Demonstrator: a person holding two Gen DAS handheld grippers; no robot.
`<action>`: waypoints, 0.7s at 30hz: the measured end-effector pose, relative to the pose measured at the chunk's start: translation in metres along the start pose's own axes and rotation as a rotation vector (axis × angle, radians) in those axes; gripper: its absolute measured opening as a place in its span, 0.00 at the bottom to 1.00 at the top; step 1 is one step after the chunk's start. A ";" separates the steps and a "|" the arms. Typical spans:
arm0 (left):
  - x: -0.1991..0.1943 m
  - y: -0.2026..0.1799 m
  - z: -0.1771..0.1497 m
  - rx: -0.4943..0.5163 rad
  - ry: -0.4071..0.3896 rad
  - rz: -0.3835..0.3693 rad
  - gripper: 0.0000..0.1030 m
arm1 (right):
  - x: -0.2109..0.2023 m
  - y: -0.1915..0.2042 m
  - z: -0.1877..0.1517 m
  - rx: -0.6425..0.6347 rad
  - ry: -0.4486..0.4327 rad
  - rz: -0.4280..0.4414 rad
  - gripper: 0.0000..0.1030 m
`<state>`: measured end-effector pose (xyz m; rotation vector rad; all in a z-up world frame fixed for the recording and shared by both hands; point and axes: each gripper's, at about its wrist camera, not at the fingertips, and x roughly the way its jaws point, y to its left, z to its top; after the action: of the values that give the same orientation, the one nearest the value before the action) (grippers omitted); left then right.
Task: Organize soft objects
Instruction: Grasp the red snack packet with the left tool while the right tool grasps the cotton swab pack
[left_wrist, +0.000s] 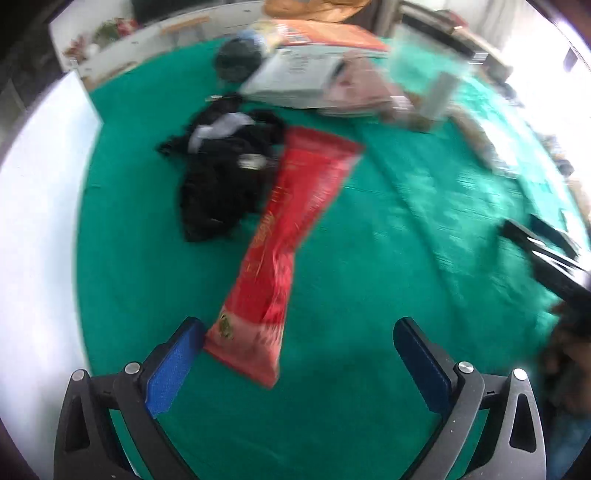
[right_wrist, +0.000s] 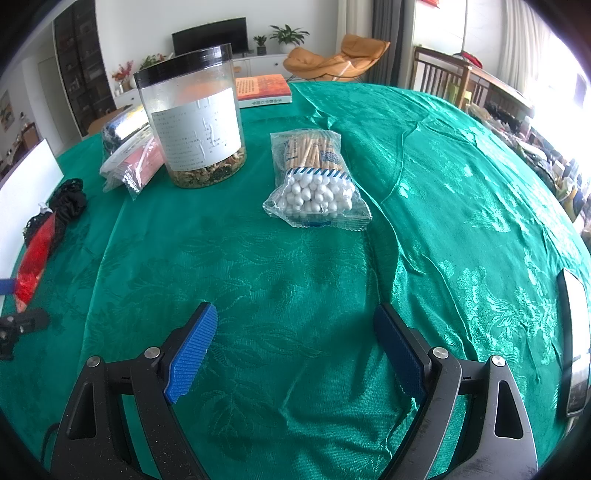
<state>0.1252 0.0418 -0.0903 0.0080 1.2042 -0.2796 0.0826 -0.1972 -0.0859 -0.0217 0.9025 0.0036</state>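
Left gripper (left_wrist: 297, 345) spread wide, holding nothing; red pouch (left_wrist: 284, 236) on green cloth (left_wrist: 369, 258), near end beside its left pad, far end against black fabric (left_wrist: 221, 177). Right gripper (right_wrist: 293, 343) likewise released, swab bag (right_wrist: 316, 181) well ahead. Judged: sorting barely begun, nothing grouped.

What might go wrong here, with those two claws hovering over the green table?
The left gripper is open beside the red packet; one pad already touches its end, so closing may just nudge it away. That view is blurred from motion, so aim could be off. The black cloth overlaps the packet and might drag along. The right gripper is open near the cotton swab bag and plastic jar, which could tip.
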 end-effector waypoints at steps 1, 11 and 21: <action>-0.004 -0.005 -0.002 0.023 -0.006 -0.021 0.98 | 0.000 0.000 0.000 0.000 0.000 0.000 0.86; 0.006 -0.007 0.007 -0.015 -0.065 0.156 0.73 | -0.018 -0.040 0.019 0.200 -0.083 0.116 0.85; -0.006 -0.010 0.000 -0.057 -0.143 0.061 0.24 | 0.067 -0.028 0.109 0.036 0.155 0.113 0.34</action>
<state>0.1210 0.0331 -0.0832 -0.0249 1.0677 -0.1889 0.2104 -0.2238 -0.0705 0.0631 1.0573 0.0916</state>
